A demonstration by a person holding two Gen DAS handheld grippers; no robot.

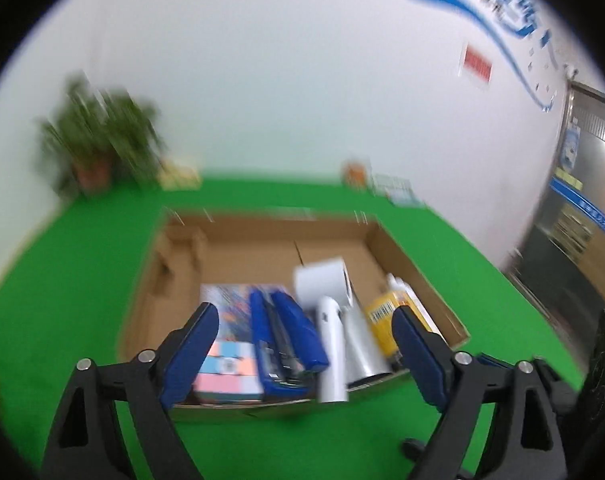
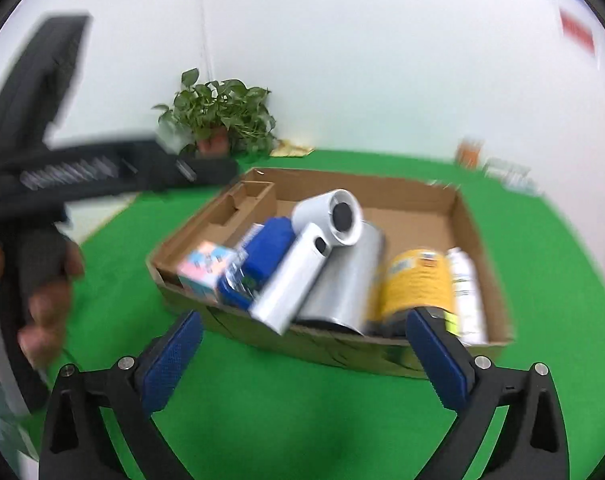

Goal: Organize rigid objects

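Observation:
An open cardboard box sits on the green table. Along its near side lie a pastel cube, a blue stapler, a white hair dryer, a silver cylinder, a yellow can and a white bottle. My left gripper hangs open just before the box's front edge, holding nothing. My right gripper is also open and empty, short of the front wall.
A potted plant stands at the table's back left by the white wall. Small packets line the back edge. A person's hand grips the left tool's black handle at the left. The box's far half holds only a cardboard insert.

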